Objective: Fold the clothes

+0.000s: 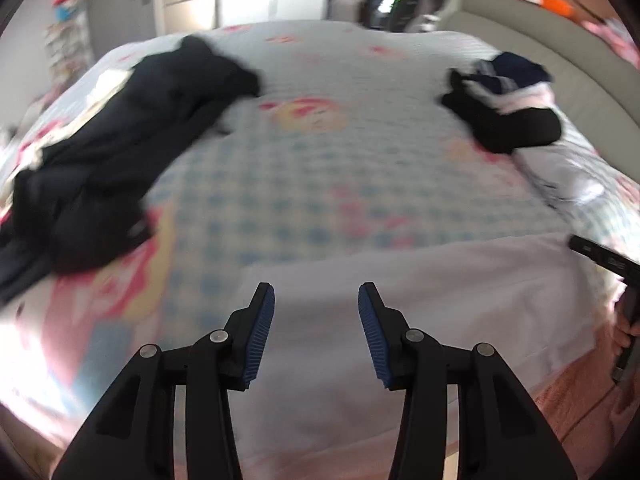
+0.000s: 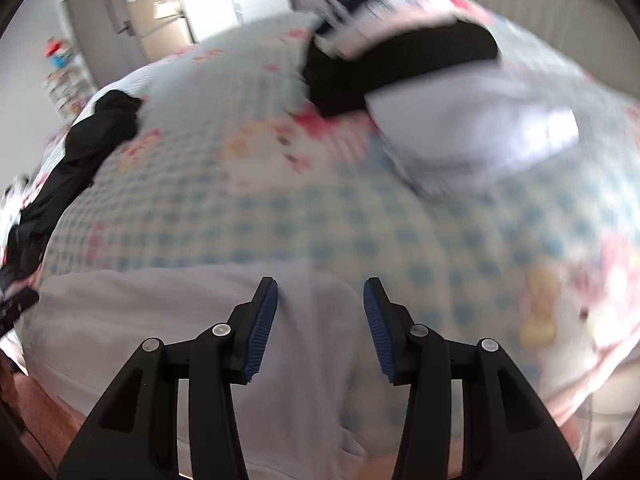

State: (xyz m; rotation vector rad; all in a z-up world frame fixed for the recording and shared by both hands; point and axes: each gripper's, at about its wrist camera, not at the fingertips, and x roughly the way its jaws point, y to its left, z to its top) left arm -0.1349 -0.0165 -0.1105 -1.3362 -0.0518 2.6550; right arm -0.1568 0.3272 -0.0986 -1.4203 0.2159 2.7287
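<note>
Both my grippers, left (image 1: 316,300) and right (image 2: 320,296), gape over white garment (image 1: 420,300) at bed (image 1: 312,184) near edge; dark clothes (image 1: 120,140) left edge, folded pile (image 1: 508,112) right

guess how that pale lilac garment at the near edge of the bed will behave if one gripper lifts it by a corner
The pale lilac garment lies flat with soft creases, so it probably drapes limply. It looks thin, likely light. With both the left gripper and right gripper open, a one-corner lift would likely bunch it.
</note>
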